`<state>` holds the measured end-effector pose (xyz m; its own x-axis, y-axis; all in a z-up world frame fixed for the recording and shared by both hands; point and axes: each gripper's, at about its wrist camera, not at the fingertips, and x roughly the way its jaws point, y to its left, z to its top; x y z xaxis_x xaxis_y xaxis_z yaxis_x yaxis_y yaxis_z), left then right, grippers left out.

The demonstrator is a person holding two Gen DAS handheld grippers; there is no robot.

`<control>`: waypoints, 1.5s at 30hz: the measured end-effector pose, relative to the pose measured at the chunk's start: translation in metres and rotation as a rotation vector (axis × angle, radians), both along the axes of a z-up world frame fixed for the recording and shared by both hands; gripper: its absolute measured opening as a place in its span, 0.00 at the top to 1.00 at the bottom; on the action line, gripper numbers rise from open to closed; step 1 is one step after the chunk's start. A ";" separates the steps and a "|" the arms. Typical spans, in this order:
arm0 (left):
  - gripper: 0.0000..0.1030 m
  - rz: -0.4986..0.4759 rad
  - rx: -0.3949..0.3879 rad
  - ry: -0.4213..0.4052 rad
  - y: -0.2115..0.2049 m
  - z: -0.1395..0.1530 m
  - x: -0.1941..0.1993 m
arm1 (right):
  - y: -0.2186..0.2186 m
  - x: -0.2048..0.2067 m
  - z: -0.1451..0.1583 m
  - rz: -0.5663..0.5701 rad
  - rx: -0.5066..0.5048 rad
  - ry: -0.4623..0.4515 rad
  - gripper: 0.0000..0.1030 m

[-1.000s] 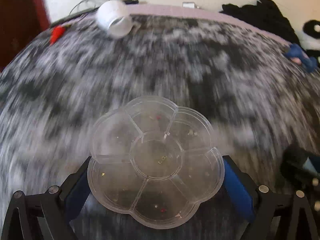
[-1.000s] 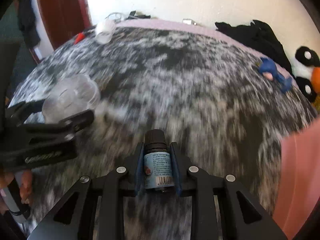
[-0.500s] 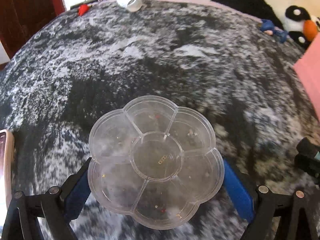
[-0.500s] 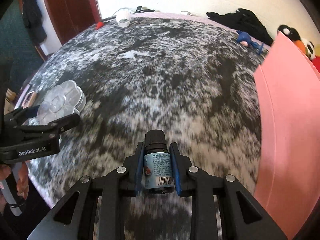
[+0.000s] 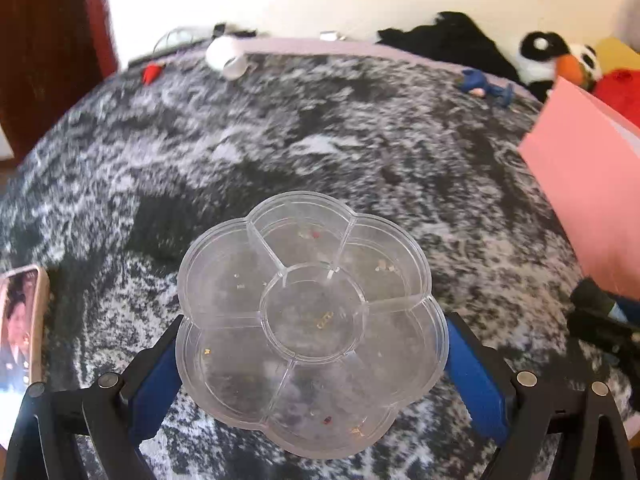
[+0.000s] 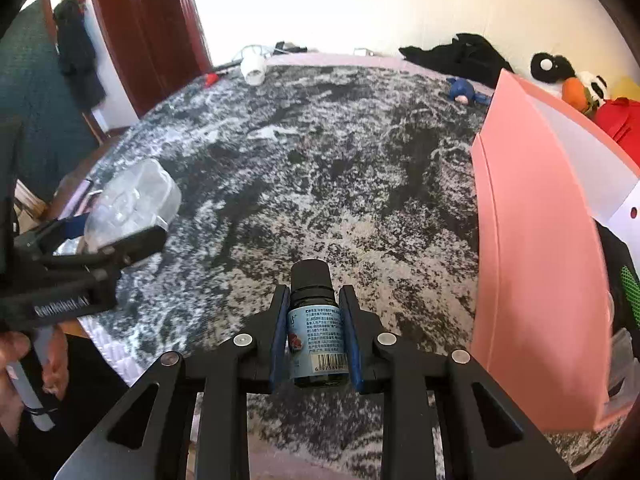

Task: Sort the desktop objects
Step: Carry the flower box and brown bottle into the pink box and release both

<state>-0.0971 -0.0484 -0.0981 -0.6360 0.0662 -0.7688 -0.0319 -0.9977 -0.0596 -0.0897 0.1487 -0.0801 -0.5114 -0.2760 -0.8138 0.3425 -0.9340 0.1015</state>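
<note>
Bottle [image 6: 316, 320] over mottled grey-black cloth [image 6: 320, 184]; red-brown door [image 6: 148, 28], cream wall [image 6: 360, 0].

Your desk [image 5: 280, 140] is spread with a mottled black-and-white fleecy cover whose pale lilac edge shows along the far side. In the left wrist view, a white roll [image 5: 226, 56] lies on it at about 11 o'clock with a small red thing [image 5: 152, 73] just left of it, a blue toy figure [image 5: 482, 85] sits near 1 o'clock, black cloth [image 5: 448, 48] is heaped at the far rim, and a pink box [image 5: 588, 192] stands at 3 o'clock. A photo card [image 5: 20, 320] lies at the cover's edge at 9 o'clock.
</note>
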 end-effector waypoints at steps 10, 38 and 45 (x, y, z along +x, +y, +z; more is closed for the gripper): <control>0.06 -0.098 -0.023 0.058 0.046 0.035 0.024 | 0.019 0.032 0.044 -0.005 -0.055 0.073 0.74; 0.06 -0.336 -0.027 0.140 0.195 0.102 0.038 | 0.191 0.099 0.096 -0.349 -0.151 0.196 0.74; 0.06 -0.417 -0.040 0.173 0.246 0.121 0.033 | 0.229 0.103 0.102 -0.444 -0.160 0.225 0.74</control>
<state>-0.0637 0.1975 0.0230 -0.6805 0.3159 -0.6611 -0.4373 -0.8991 0.0206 0.0129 0.3773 0.0216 -0.7648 -0.1049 -0.6356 -0.0530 -0.9731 0.2243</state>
